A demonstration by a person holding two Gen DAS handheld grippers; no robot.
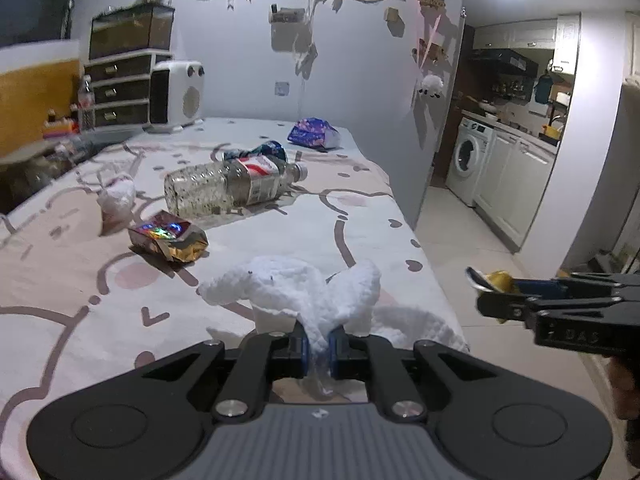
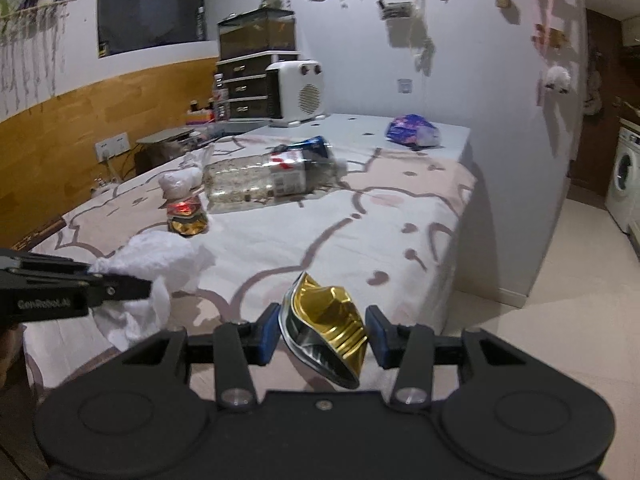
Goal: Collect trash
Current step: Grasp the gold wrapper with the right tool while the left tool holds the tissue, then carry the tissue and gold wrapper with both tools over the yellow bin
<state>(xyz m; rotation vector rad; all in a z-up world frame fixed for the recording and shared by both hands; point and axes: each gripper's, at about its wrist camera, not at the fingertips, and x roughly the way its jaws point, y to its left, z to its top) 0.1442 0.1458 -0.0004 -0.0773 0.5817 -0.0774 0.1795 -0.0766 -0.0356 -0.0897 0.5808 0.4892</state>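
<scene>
step: carry-off | left gripper (image 1: 319,346) clamps white tissue (image 1: 292,288) | right gripper (image 2: 322,334) grips crushed gold can (image 2: 326,320), both just off bed (image 1: 360,216) edge | next: find bin

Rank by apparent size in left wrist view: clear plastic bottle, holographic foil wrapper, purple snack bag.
1. Clear plastic bottle, lying on the bed.
2. Holographic foil wrapper.
3. Purple snack bag.
The last two look close, and the bag lies farther away, so their order is unsure.

We see a white heater (image 1: 176,96) beside a drawer unit (image 1: 120,90) at the bed's (image 1: 360,216) far end, and a washing machine (image 1: 468,156) beyond.
</scene>
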